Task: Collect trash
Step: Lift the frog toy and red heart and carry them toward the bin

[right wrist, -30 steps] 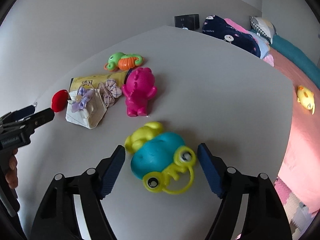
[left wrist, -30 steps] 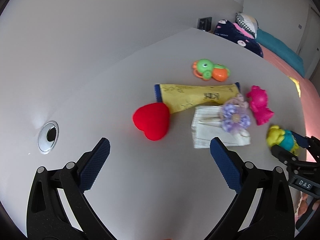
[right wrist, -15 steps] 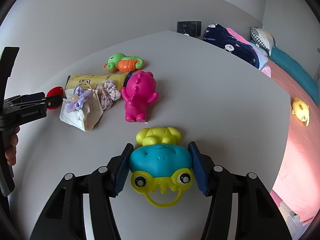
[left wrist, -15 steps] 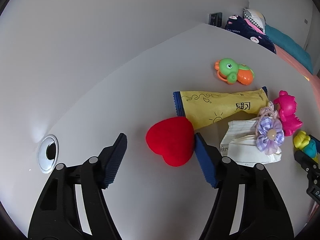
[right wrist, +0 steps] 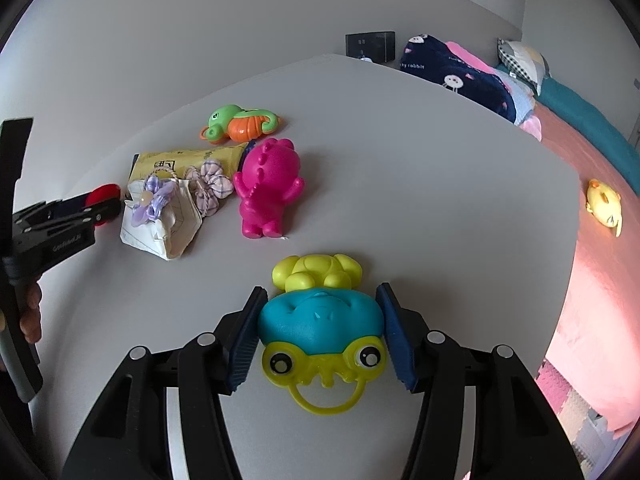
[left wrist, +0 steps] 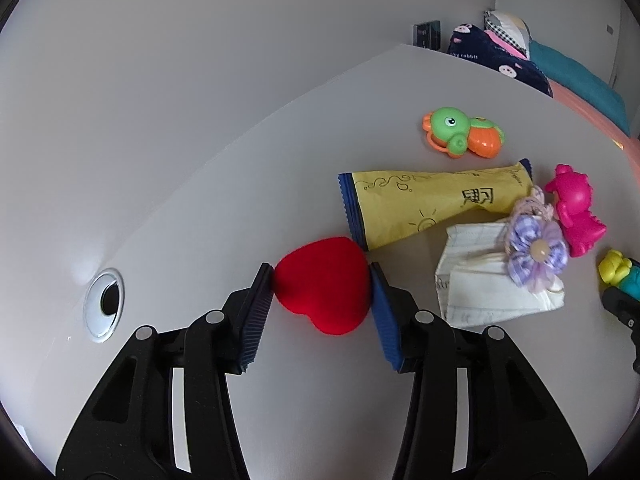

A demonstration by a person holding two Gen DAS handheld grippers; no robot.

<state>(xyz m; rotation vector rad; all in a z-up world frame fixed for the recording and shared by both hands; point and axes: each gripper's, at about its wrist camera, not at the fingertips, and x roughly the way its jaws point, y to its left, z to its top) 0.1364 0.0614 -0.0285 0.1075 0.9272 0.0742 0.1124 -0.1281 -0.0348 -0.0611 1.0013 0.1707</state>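
Note:
My left gripper [left wrist: 320, 300] is shut on a red heart [left wrist: 324, 284], its pads [left wrist: 258, 312] pressing both sides, on the white table [left wrist: 200, 208]. My right gripper [right wrist: 320, 332] is shut on a blue and yellow frog toy [right wrist: 320, 320]. A yellow wrapper [left wrist: 432, 204] and a white face mask [left wrist: 492, 296] lie right of the heart. In the right wrist view the wrapper [right wrist: 176, 160] and mask [right wrist: 160, 224] lie at the left, beside the left gripper [right wrist: 100, 208].
A purple flower scrunchie [left wrist: 536, 252], a pink dinosaur toy [right wrist: 268, 188] and a green and orange turtle toy [left wrist: 464, 132] lie on the table. A cable hole [left wrist: 104, 304] is at the left. A bed [right wrist: 600, 152] with a yellow duck [right wrist: 604, 204] lies beyond the table's right edge.
Both grippers moved forward and closed: the left one onto the red heart, the right one onto the frog toy, which now sits straight between the fingers.

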